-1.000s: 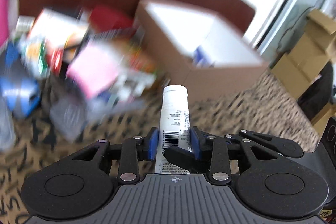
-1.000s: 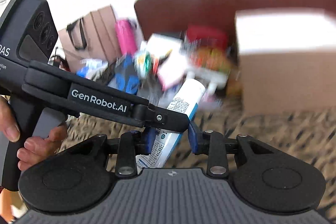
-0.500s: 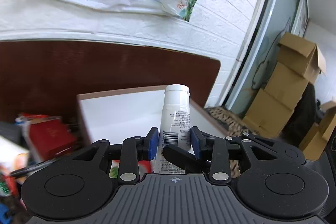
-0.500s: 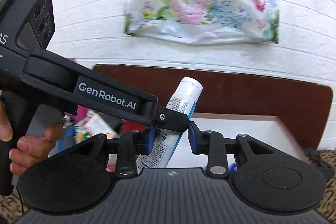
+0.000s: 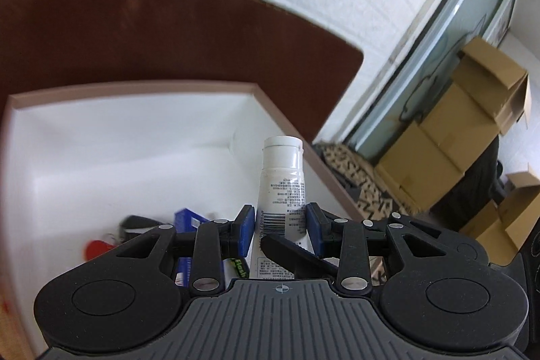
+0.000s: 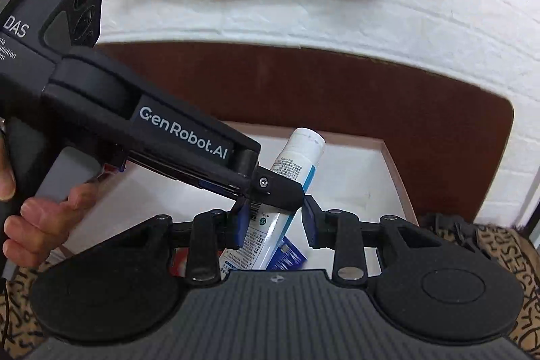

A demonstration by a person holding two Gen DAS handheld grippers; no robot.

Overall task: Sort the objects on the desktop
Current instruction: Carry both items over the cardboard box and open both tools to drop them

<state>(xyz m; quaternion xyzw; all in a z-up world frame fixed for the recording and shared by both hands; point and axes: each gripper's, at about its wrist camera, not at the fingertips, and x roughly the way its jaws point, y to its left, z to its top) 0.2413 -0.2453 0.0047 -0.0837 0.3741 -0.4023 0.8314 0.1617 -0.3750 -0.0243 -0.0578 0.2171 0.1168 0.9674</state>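
A white tube with a white cap (image 5: 281,188) stands between the blue pads of my left gripper (image 5: 280,226), which is shut on it, above the open white-lined cardboard box (image 5: 135,130). In the right wrist view the same tube (image 6: 290,177) leans to the right, with the left gripper's finger (image 6: 270,188) across it. My right gripper (image 6: 274,225) is open around the tube's lower part; its right pad stands clear of the tube. The box (image 6: 388,164) lies below both grippers.
Inside the box lie a blue packet (image 5: 189,221), a red item (image 5: 98,248) and a dark item (image 5: 135,223). A brown headboard-like panel (image 5: 168,32) stands behind the box. Cardboard boxes (image 5: 465,123) stack at the right. The surface has a leopard-print cloth (image 6: 499,245).
Both grippers have carried the tube from above the cluttered cloth up and over to the open box. The left gripper stays shut on the tube; the view now tilts down into the box.
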